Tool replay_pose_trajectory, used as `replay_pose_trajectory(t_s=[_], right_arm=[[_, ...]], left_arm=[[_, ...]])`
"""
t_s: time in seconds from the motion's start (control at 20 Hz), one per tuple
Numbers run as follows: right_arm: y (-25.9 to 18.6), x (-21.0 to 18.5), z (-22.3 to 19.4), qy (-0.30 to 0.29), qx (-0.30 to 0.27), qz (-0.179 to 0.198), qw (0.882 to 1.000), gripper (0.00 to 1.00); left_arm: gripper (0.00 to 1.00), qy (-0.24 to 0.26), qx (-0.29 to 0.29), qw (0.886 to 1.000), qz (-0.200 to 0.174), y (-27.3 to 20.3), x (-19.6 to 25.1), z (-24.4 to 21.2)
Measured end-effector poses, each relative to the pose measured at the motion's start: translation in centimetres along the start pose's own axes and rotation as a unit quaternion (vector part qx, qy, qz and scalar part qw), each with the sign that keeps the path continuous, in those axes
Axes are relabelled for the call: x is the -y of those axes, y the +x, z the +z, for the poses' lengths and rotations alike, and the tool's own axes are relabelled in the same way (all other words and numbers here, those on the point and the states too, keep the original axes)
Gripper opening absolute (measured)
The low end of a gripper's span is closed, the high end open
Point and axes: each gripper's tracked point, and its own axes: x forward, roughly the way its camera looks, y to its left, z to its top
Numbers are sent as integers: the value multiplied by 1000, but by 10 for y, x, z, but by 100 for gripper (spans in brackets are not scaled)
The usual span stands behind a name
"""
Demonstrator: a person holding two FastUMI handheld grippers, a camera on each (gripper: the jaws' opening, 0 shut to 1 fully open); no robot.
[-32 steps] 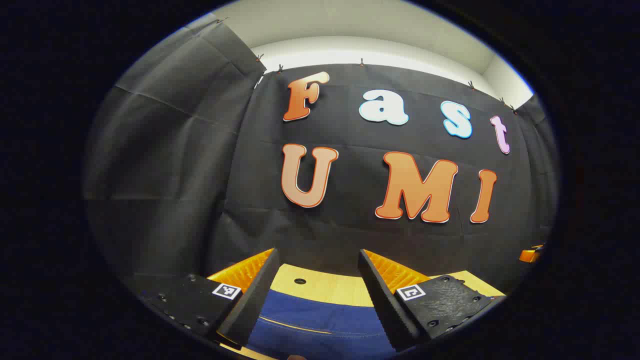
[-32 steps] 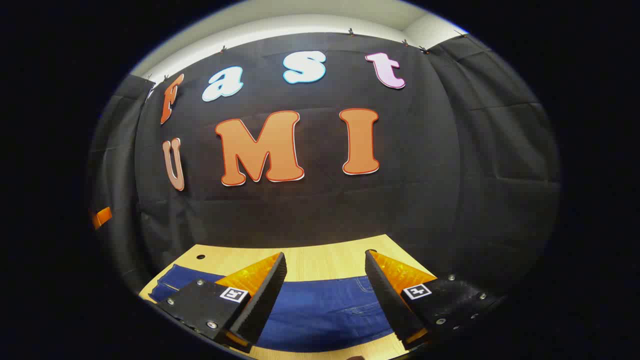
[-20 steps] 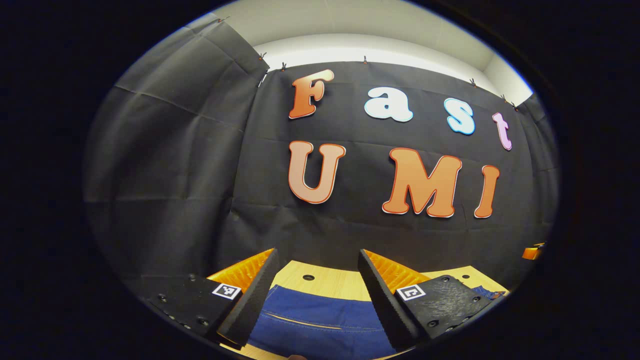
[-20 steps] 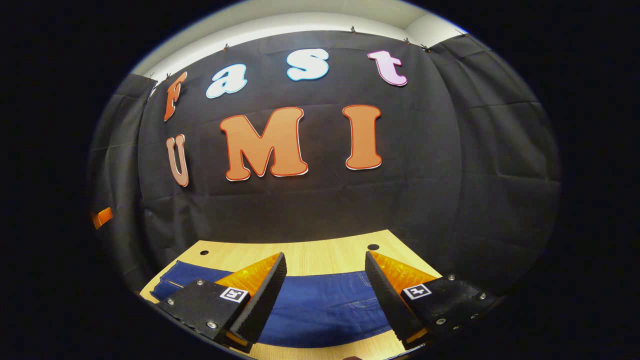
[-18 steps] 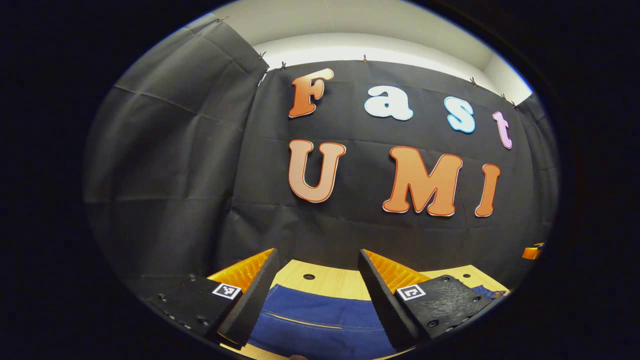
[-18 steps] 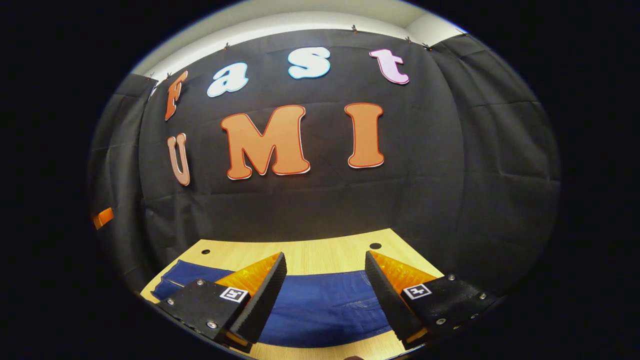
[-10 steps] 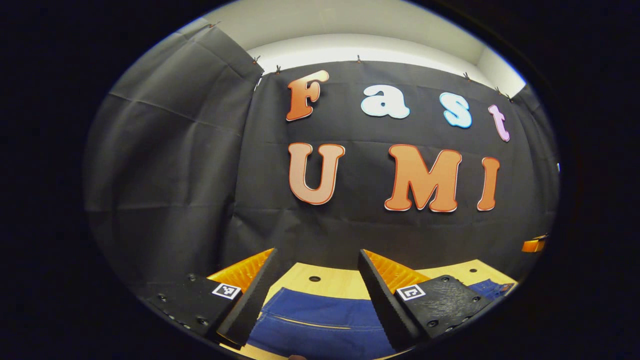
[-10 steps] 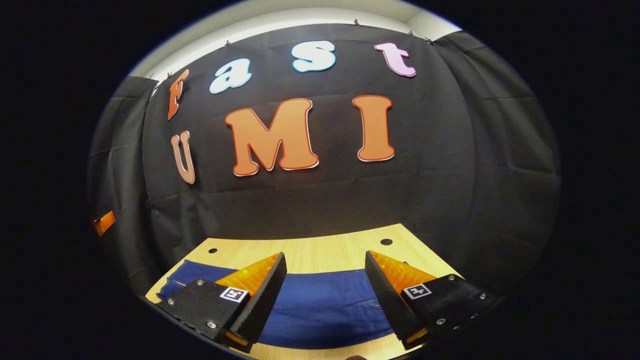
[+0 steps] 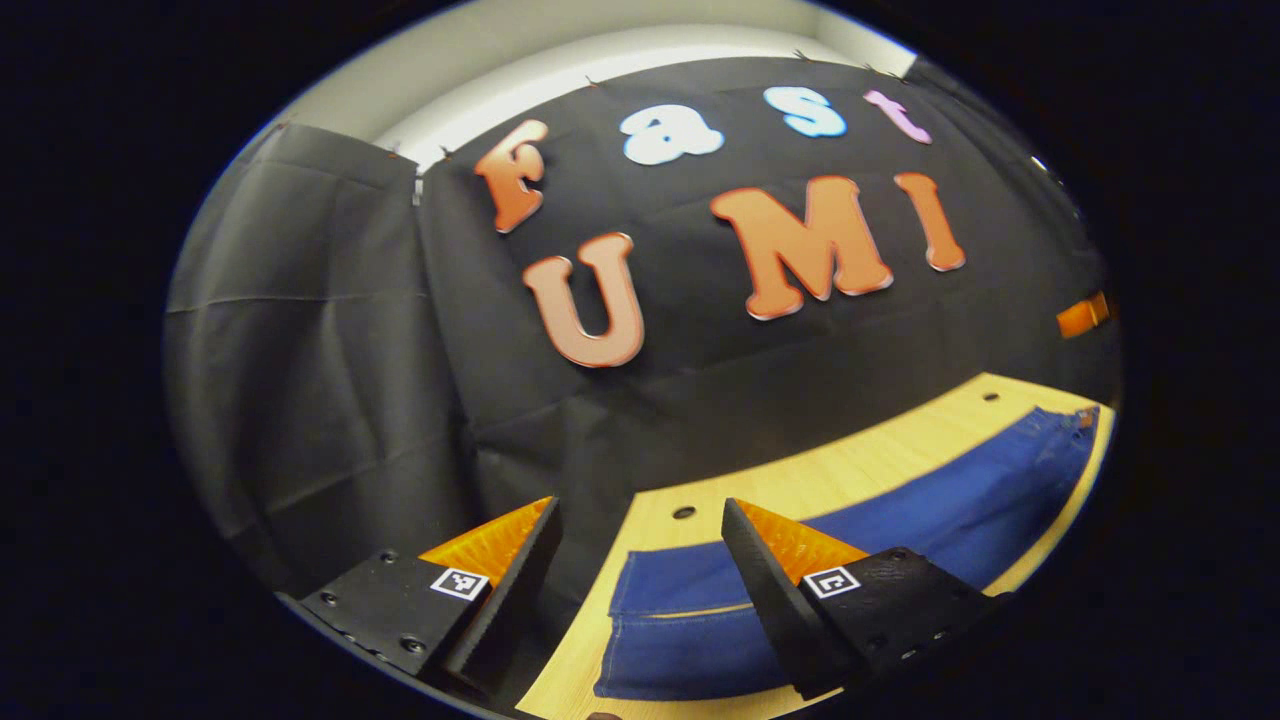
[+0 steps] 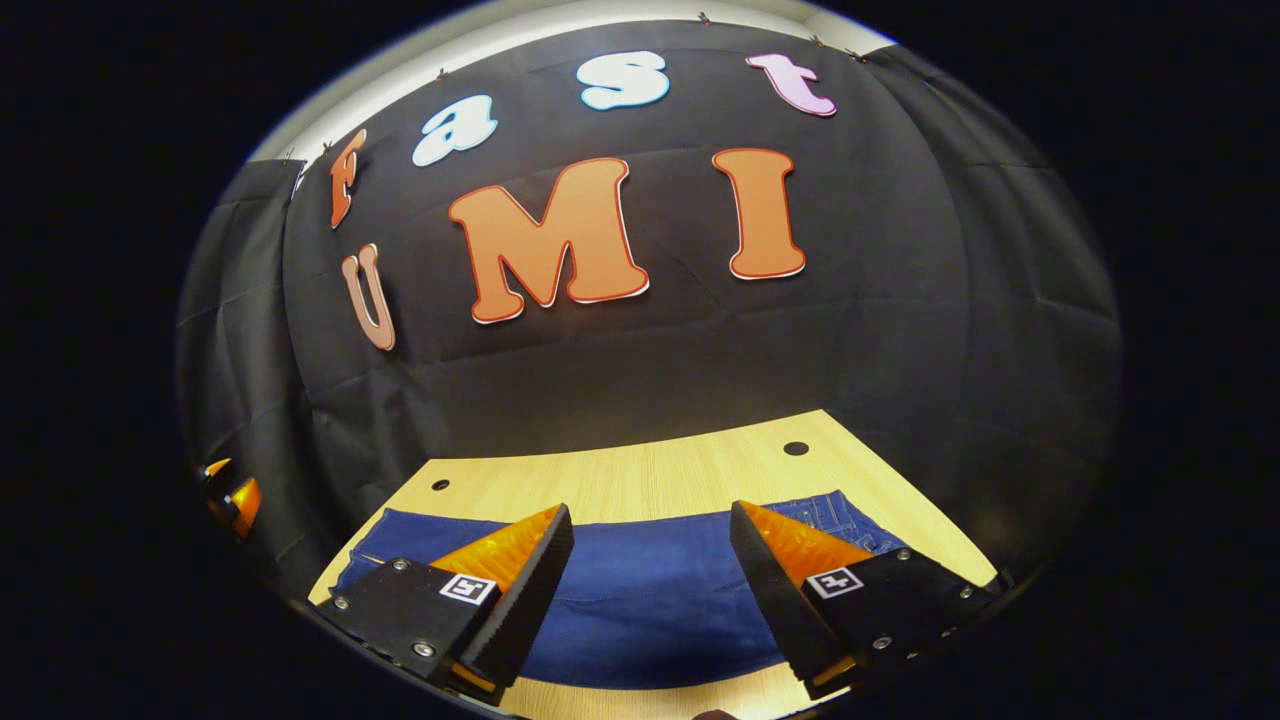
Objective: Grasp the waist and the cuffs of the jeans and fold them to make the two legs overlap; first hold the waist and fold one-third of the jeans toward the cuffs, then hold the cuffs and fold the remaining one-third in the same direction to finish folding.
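Your jeans [image 10: 640, 600] lie flat on the wooden table [image 10: 650, 475], stretched along it in front of the black cloth wall [image 10: 900, 330]. In the left gripper view one end of the denim sits near the table's edge. Your left gripper [image 9: 640, 585] hangs above that end, jaws spread and holding nothing. Your right gripper [image 10: 648, 590] hovers over the middle of the fabric, likewise wide apart and empty.

Blue denim on pale wood

The jeans [image 10: 640, 600] are deep blue with lighter stitching; the table [image 10: 640, 480] is light yellow woodgrain; each gripper's fingers [image 9: 770, 590] are black, backed in ribbed orange, with black-and-white square markers.
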Motion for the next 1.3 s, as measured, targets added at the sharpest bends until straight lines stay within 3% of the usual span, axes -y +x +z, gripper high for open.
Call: replay_pose_trajectory(t_s=[0.15,0.3,0.5,0.6,1.05,1.2,1.3], right_arm=[[5,1,-17,-17,-20,-4,1000,100],[10,2,-39,-21,-45,-5,999,97],[18,10,-61,-18,-68,-13,997,97],[21,16,-68,-18,-74,-17,997,97],[35,38,-105,1,-121,-34,992,98],[35,43,-107,4,-124,-37,992,98],[36,42,-106,6,-125,-37,991,98]], left_arm=[[98,108,-32,993,-30,1,10,-32],[99,205,-65,973,-89,0,47,-86],[99,284,-119,932,-189,-20,103,-174],[99,320,-139,907,-236,-29,115,-208],[99,450,-182,806,-337,-23,141,-273],[98,471,-181,792,-343,-18,141,-276],[99,471,-189,795,-333,-11,139,-279]])
